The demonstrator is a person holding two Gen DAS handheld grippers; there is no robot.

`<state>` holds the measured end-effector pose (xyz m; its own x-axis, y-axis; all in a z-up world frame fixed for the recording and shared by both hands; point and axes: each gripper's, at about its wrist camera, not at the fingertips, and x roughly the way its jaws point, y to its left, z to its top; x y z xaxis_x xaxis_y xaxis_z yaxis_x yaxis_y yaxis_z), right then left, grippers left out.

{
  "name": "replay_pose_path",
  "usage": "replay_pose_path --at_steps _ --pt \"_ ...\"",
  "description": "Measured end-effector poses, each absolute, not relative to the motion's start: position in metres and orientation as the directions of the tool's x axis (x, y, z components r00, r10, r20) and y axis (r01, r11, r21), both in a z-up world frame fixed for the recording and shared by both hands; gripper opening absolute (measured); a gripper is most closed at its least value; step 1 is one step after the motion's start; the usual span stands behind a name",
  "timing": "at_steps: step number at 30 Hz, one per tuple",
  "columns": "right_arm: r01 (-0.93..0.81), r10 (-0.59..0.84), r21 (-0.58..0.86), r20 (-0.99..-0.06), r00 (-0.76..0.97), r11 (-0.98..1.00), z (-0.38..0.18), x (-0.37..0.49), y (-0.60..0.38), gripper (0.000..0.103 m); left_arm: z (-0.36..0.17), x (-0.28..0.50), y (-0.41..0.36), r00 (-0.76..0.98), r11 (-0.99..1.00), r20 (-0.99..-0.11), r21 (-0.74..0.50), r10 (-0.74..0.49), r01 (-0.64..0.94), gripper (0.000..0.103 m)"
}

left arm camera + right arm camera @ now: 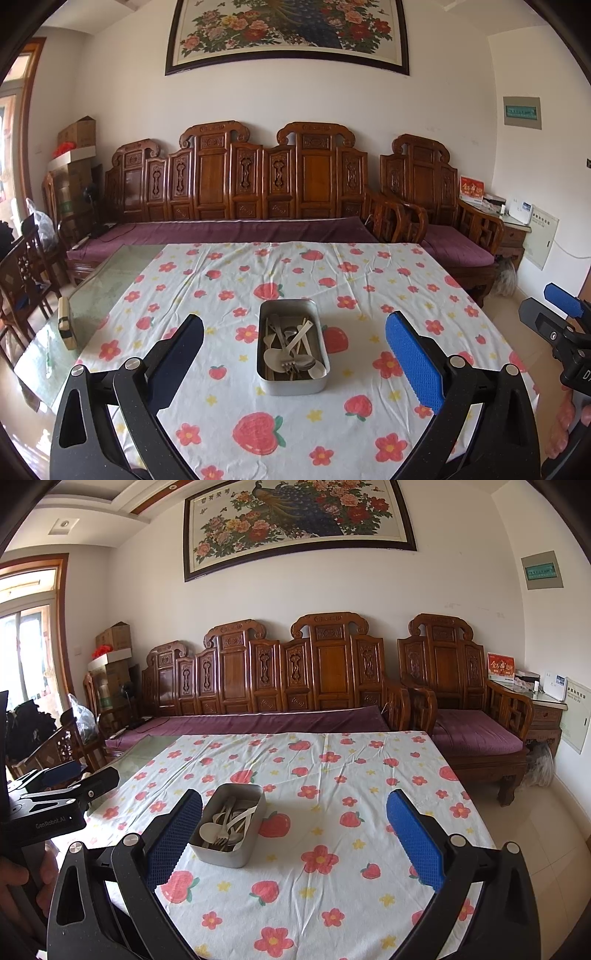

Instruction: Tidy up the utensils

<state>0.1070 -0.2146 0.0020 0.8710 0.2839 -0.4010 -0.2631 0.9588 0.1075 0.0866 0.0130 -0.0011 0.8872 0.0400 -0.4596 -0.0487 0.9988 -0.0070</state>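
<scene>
Here, pale spoons, forks and chopsticks [295, 347] lie jumbled in a metal tin [264, 382]; both grippers' fingers [413, 365] spread wide.

Soft daylight enters from the window [26, 635] at the left, leaving the room evenly bright with faint shadows. Both views are sharp, with fisheye bending and dark corners.

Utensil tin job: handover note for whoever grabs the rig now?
Left gripper: open, empty, above the near part of the table, lined up with the metal tin.
Right gripper: open, empty, just right of the tin.
Tin sits mid-table on the floral tablecloth, holding a jumble of spoons, a fork and chopsticks.
Done: nothing visibly sorted.
Left: all utensils are in the tin; no sorting spot is visible.
</scene>
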Motion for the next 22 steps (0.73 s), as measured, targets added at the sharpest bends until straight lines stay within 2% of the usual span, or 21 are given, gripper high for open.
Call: replay_pose_path --at_steps 22 --pt "-0.262 0.283 0.107 -0.398 0.873 0.959 0.0028 0.1035 -0.2161 0.101 0.0025 0.0842 0.0118 0.889 0.999 -0.456 -0.014 0.037 -0.049 0.095"
